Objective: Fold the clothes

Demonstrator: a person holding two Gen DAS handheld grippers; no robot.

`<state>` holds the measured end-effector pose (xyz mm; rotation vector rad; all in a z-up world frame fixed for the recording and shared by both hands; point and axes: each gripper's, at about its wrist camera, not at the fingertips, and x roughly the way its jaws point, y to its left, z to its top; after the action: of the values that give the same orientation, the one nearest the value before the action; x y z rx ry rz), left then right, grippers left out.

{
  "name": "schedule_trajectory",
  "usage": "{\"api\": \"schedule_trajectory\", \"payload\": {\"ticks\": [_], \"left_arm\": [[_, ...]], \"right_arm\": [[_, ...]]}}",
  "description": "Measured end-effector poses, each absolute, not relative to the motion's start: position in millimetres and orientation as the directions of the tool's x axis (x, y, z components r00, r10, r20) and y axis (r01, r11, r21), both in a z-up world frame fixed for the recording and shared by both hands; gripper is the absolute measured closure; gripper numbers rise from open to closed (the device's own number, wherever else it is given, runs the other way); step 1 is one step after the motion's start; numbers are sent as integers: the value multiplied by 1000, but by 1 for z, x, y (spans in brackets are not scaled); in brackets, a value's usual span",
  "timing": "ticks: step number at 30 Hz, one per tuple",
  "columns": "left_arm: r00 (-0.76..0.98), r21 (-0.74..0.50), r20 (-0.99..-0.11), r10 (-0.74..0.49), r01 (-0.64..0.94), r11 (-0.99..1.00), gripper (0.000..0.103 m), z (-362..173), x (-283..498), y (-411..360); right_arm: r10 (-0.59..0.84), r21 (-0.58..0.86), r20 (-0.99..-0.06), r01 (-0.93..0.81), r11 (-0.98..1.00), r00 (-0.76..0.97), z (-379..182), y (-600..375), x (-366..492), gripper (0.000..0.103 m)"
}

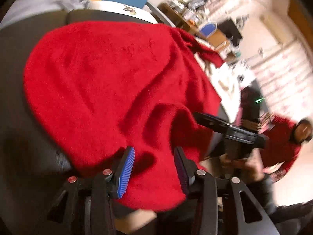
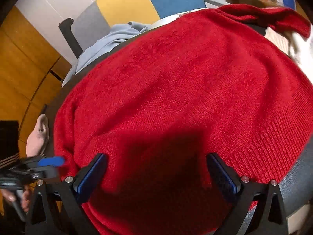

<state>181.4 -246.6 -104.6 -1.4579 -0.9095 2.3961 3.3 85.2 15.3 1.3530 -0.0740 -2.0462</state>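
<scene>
Blue-padded fingers (image 1: 127,168) of the left gripper (image 1: 154,168) stand spread over the near edge of a red sweater (image 1: 109,82); cloth lies between and under them, but neither pad presses on it. Right gripper (image 2: 156,176) likewise stands spread wide above the same sweater (image 2: 176,90), its pads clear of the knit and its shadow falling on the cloth between them.

Position: the sweater lies spread flat on a dark table (image 1: 17,62), covering most of it.

Orientation: in the right wrist view the ribbed hem (image 2: 277,141) runs along the right side, and one sleeve (image 2: 273,17) trails off at the upper right; the long axis thus runs roughly left to right across that view. In the left wrist view a fold of cloth rises just ahead of the fingers.

Surroundings: a pale grey garment (image 2: 109,43) lies at the table's far edge.

Writing: no label, brand or legible text is visible on the sweater; the left wrist view is blurred.
</scene>
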Motion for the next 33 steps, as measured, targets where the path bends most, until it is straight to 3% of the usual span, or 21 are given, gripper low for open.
{"api": "schedule_trajectory", "payload": {"ticks": [3, 5, 6, 9, 15, 16, 18, 19, 20, 25, 29, 33], "left_arm": [[-525, -604, -734, 430, 215, -768, 55, -108, 201, -251], [-539, -673, -693, 479, 244, -699, 36, -115, 204, -247], [-537, -691, -683, 496, 254, -677, 32, -119, 204, -246], [-534, -699, -688, 491, 307, -645, 30, -132, 198, -240], [-571, -751, -651, 500, 388, -534, 31, -150, 173, -235], [-576, -759, -644, 502, 400, -514, 34, -151, 170, -236], [-579, -765, -641, 505, 420, -489, 49, -154, 167, -238], [-576, -764, -643, 505, 432, -480, 76, -157, 166, -239], [-571, -761, -647, 505, 445, -472, 85, -161, 166, -241], [-630, -799, -598, 496, 420, -429, 96, -158, 181, -265], [-737, -826, -537, 412, 357, -436, 96, -123, 218, -310], [-772, -731, -611, 176, 464, -501, 96, -82, 271, -383]], "right_arm": [[-583, 418, -775, 494, -762, -244, 16, 104, 15, 0], [-586, 413, -768, 501, -761, -257, 5, 105, 26, 0], [-584, 404, -767, 508, -761, -266, -2, 101, 29, 0], [-570, 364, -767, 532, -765, -294, -41, 77, 31, 0], [-574, 359, -759, 539, -762, -306, -63, 50, 15, 0], [-582, 372, -754, 532, -760, -305, -65, 48, 11, 0], [-593, 390, -746, 523, -758, -303, -68, 47, 7, 0], [-594, 391, -746, 524, -757, -302, -70, 45, 5, 0], [-594, 390, -746, 525, -756, -302, -71, 44, 3, 0], [-554, 323, -780, 571, -755, -290, -73, 29, 5, 0], [-557, 339, -792, 579, -741, -249, -74, 17, 3, 0], [-630, 467, -764, 556, -687, -137, -73, 6, -2, 0]]}}
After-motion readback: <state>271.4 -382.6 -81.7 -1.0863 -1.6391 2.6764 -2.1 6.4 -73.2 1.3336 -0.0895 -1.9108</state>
